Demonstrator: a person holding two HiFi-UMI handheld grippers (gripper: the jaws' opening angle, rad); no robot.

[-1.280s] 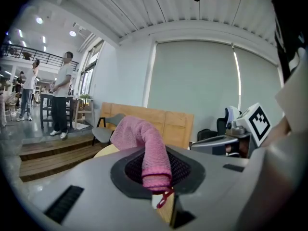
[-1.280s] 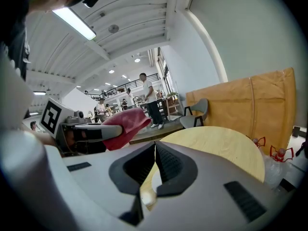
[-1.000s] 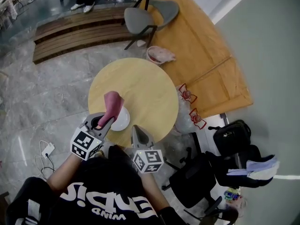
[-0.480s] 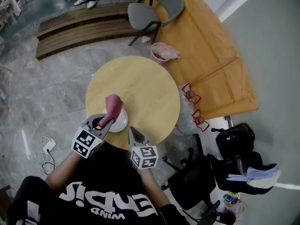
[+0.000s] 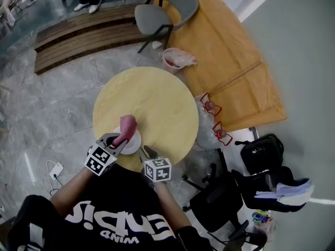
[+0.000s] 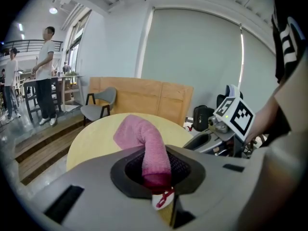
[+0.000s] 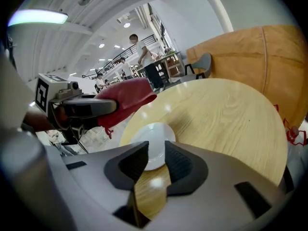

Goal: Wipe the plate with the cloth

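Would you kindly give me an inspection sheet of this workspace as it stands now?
Surface: round light wooden table.
Job's things: small white round plate near the table's near edge; pink cloth held over it, contact unclear.
Clutter: nothing seen.
Tools: left tool shut on the pink cloth; right tool open, empty, near the plate.
Cables: white cable with charger on the floor.
Surroundings: grey chair, wooden panels, black bags.

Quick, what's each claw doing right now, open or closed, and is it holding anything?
Left claw: closed on the pink cloth.
Right claw: open and empty, with the white plate beyond it.
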